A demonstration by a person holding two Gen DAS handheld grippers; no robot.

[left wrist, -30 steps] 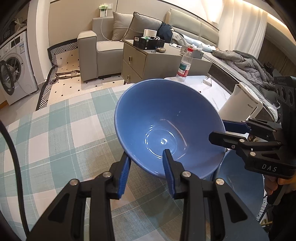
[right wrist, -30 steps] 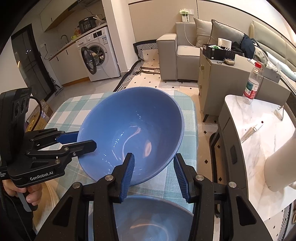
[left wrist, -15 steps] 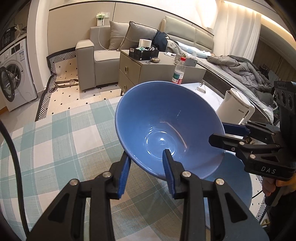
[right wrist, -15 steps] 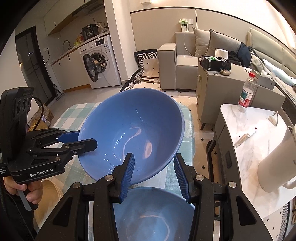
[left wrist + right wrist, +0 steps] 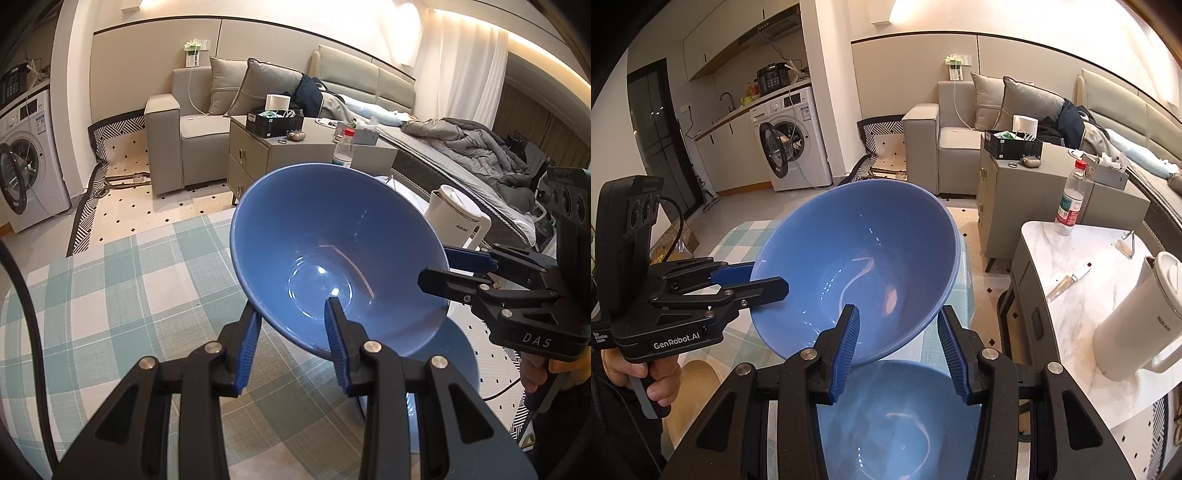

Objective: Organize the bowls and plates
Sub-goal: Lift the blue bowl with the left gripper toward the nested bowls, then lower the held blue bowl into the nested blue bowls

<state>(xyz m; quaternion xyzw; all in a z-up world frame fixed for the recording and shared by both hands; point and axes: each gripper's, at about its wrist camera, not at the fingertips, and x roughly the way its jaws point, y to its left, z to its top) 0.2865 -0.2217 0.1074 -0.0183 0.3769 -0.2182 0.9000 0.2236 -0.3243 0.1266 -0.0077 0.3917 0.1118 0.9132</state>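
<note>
A: How do the hands sit?
B: Both angle downward. The left gripper (image 5: 291, 325) is clamped on the near rim of the blue bowl (image 5: 332, 258); the right gripper (image 5: 897, 332) clamps its opposite rim.
A: And the bowl?
B: Tilted, in the air above a second bowl (image 5: 901, 424) on the checked tablecloth (image 5: 122, 295).

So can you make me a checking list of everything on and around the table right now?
Surface: checked tablecloth on the table.
Job's things: upper blue bowl held tilted above a lower blue bowl.
Clutter: wooden item, partly hidden.
Grippers: left gripper and right gripper each clamp the upper bowl's rim.
Cables: black cable from the left gripper.
Surroundings: white kettle, water bottle and knife on a marble counter; washing machine; sofa.
</note>
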